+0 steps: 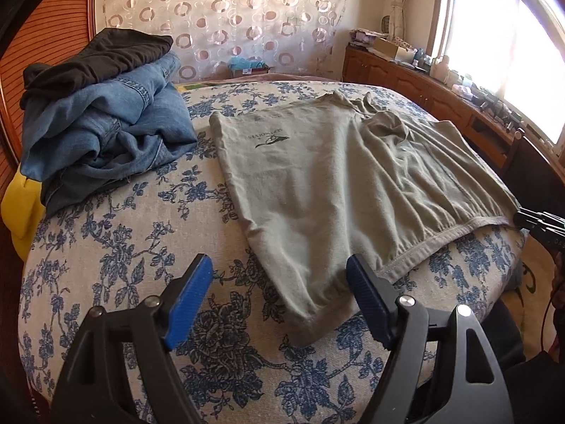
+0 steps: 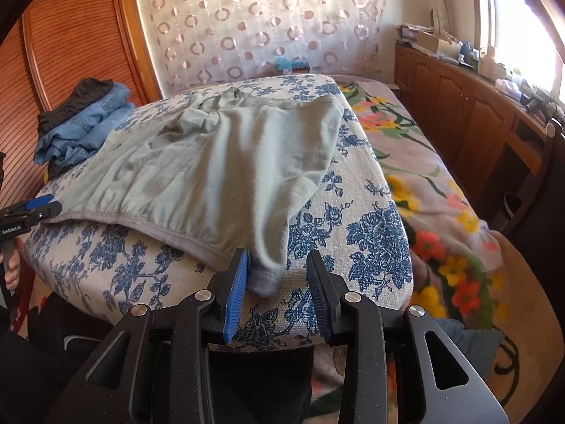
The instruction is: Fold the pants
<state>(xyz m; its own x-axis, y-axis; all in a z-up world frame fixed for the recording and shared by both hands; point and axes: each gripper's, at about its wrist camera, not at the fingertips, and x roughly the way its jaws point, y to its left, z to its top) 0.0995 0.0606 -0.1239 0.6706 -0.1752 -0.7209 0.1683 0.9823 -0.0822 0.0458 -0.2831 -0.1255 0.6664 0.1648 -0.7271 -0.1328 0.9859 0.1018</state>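
Note:
Grey-green pants (image 1: 317, 176) lie spread flat on a blue-flowered pad (image 1: 123, 247), waistband toward me. My left gripper (image 1: 279, 259) stands open just above the pad. A near corner of the pants lies between its blue pads (image 1: 190, 300), and neither pad presses on it. In the right wrist view the pants (image 2: 229, 162) reach down to a hemmed corner. That corner sits between the fingers of my right gripper (image 2: 278, 253), which is open; the cloth lies against the left pad (image 2: 236, 289) with a gap on the right side. Each gripper shows at the other view's edge.
A pile of blue jeans (image 1: 106, 130) topped by a dark garment (image 1: 99, 56) sits at the pad's far left, beside something yellow (image 1: 21, 205). A flowered blanket (image 2: 441, 183) lies to the right, with a cluttered wooden cabinet (image 2: 476, 113) under the window behind it.

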